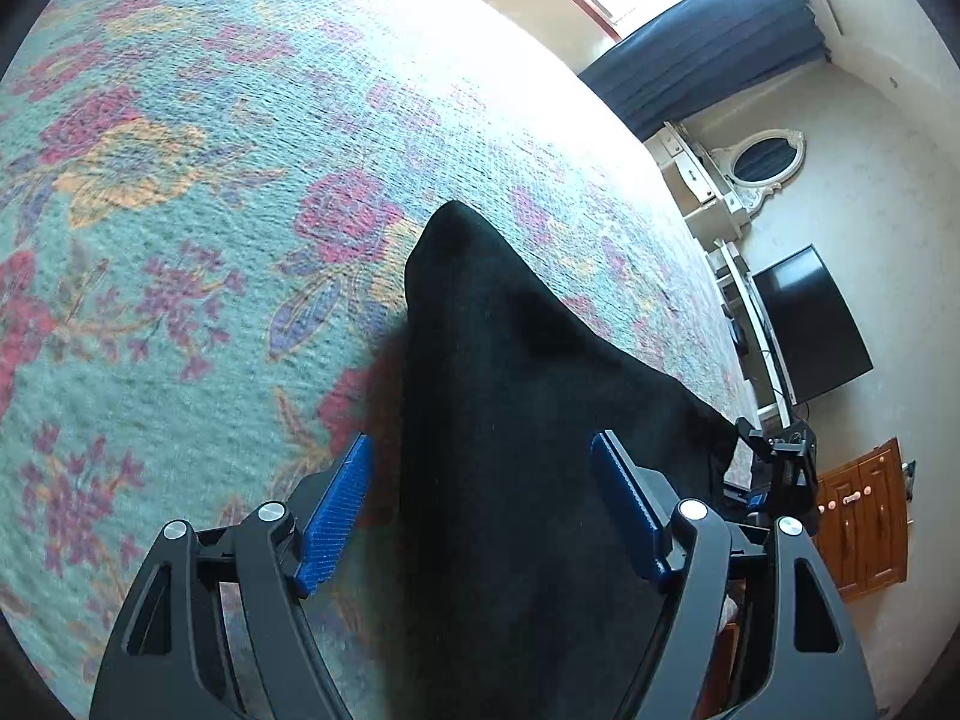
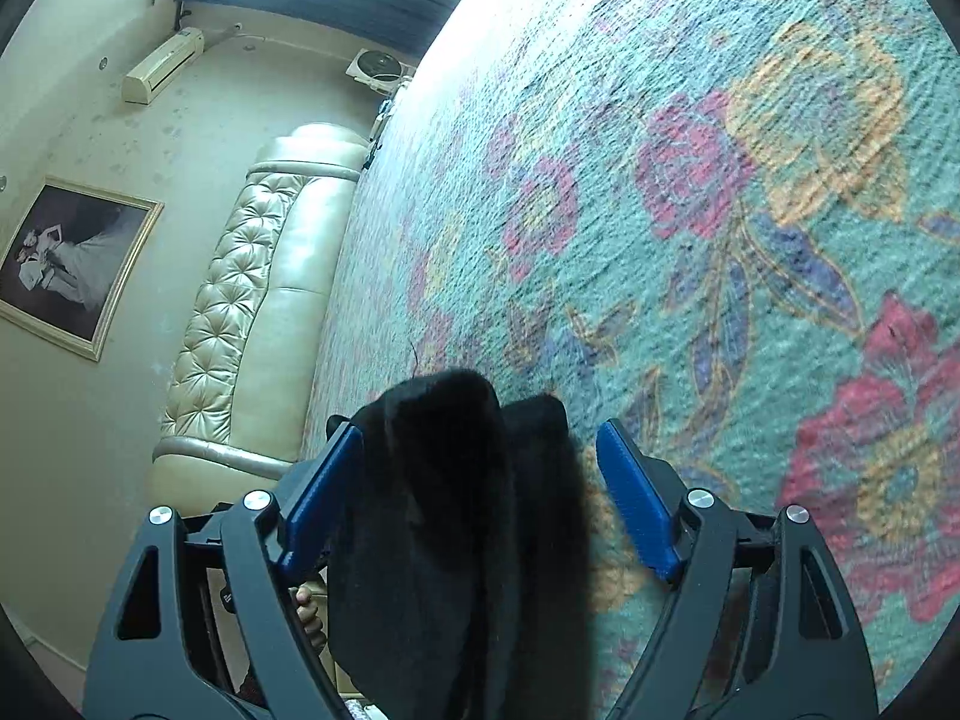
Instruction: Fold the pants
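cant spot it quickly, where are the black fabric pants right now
The black fabric pants lie on the floral bedspread, between the open blue pads of both grippers in each wrist view.

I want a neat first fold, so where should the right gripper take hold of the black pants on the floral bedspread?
Probably the bunched end of the black fabric pants, which already lies between the open blue pads of the right gripper. Come straight forward and close across the thick roll, which looks easier to pinch than the flat cloth. The floral bedspread beneath is flat.
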Available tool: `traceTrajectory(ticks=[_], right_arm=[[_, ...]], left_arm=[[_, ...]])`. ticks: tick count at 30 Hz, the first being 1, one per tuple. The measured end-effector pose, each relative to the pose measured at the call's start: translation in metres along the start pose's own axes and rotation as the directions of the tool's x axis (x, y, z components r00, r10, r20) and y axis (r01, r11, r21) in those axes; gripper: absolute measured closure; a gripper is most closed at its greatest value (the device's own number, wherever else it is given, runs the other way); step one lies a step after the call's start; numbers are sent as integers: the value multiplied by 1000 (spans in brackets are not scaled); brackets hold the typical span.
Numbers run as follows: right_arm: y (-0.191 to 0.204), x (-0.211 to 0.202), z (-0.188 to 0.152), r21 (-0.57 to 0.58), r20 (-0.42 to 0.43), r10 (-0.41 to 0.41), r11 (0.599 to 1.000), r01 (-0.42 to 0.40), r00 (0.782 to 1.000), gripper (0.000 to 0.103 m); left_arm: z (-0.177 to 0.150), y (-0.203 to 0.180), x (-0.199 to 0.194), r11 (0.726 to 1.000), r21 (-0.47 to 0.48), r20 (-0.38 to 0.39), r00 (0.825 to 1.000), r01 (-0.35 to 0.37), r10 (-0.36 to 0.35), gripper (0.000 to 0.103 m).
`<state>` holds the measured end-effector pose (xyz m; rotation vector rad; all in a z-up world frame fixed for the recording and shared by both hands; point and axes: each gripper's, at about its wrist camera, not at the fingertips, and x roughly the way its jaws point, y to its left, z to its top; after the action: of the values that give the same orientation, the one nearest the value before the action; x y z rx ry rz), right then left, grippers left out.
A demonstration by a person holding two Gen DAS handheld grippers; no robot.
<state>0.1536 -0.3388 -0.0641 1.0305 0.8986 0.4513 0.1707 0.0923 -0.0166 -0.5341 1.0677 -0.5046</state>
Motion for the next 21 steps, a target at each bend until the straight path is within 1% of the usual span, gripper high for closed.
traceTrajectory(ticks=[2,3,4,5,6,7,9,11,14,16,21], right_arm=[[-1,8,10,16,-2,37,999,-37,999,24],[-2,11,13,15,-8,38,999,-37,999,35],[-2,15,15,13,-14,9,1000,-9,1000,52],[-6,18,16,21,-21,-10,1000,11,1000,58],[-12,20,17,37,-22,-16,999,17,1000,69],[-18,21,17,51,-23,-12,999,13,1000,75],[-27,21,18,69,-19,9,998,-8,1000,80],[-28,23,19,59,-17,14,998,-13,1000,81],[-28,24,19,59,-16,19,998,-18,1000,82],[-28,23,19,63,-11,26,998,-26,1000,81],[-33,12,17,51,6,34,998,-35,999,78]], left_arm=[[10,-1,14,1000,-1,-12,1000,2,-2,29],[14,0,20,1000,-7,-17,1000,-4,4,29],[17,3,25,1000,-18,-19,1000,-4,4,29],[19,7,30,999,-35,-18,1000,-1,0,29],[20,10,32,999,-48,-7,1000,2,-2,32],[21,12,34,999,-49,6,1000,-20,20,44],[22,16,36,999,-39,4,1000,-26,26,48],[20,14,36,999,-8,4,999,-33,33,49],[16,8,35,999,7,9,999,-41,41,49],[15,8,34,999,15,18,999,-40,40,47],[16,15,30,1000,-7,31,999,24,-24,42]])
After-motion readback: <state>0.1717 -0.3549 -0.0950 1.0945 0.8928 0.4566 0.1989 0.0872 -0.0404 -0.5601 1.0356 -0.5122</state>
